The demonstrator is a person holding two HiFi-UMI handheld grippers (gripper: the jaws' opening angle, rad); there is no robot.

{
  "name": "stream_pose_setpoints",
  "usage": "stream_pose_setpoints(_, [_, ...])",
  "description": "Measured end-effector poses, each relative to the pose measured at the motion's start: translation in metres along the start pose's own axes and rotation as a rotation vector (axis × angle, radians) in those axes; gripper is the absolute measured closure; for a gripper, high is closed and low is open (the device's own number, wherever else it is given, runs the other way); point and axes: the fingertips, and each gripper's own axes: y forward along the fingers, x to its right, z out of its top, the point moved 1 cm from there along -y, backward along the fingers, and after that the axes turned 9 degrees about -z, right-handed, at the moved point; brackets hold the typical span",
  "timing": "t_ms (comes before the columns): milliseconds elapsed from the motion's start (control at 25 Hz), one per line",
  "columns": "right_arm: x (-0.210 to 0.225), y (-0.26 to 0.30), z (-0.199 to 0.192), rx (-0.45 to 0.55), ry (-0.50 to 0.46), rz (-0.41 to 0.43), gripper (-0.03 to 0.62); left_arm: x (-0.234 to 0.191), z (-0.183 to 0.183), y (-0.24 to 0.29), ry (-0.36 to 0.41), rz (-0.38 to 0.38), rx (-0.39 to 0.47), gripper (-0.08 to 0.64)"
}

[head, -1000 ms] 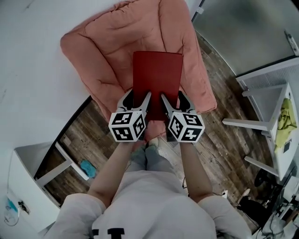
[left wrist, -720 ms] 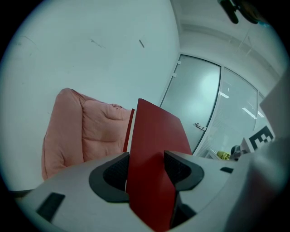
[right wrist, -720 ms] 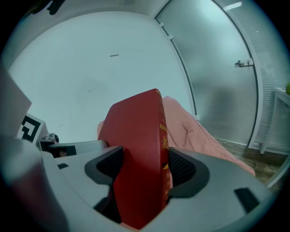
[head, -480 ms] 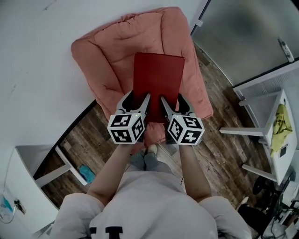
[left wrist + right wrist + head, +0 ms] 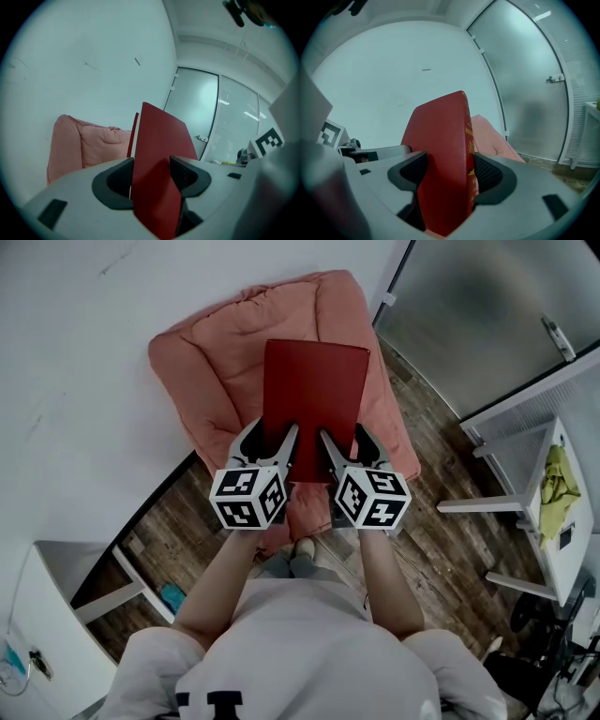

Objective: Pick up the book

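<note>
Compared with a second ago, the pink cushion (image 5: pixel 216 362) looks smaller and farther below in the head view, while the red book (image 5: pixel 316 399) and both grippers sit at much the same size and place. This suggests the book has been raised up and away from the cushion.

Seen from above, a person holds the book out in front of the body, gripped along its near edge. The left gripper (image 5: pixel 275 433) holds the near left corner, and the right gripper (image 5: pixel 344 437) holds the near right corner. In the left gripper view, the two dark pads are pressed against both faces of the red cover, clamped tight on it. The right gripper view shows the same: its pads squeeze the book from both sides, with gold print running along the spine edge.

The book appears to hang in the air above the cushion and a wooden floor (image 5: pixel 441 474), touching neither, though the gap is hard to judge from overhead.

The pick-up itself looks essentially done. What remains is likely holding both grips firm and keeping the two hands level, so the book does not twist or slide out.
</note>
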Motion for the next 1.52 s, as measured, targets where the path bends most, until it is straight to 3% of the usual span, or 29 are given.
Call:
stream_pose_setpoints(680, [-0.025,-0.025,0.051,0.124,-0.043,0.01,0.275,0.018,0.055,-0.021,0.086,-0.042,0.127,0.328])
stream_pose_setpoints(1520, [-0.033,-0.046,0.033,0.135,-0.029,-0.01,0.275,0.024,0.043,-0.044,0.096,-0.081,0.139,0.328])
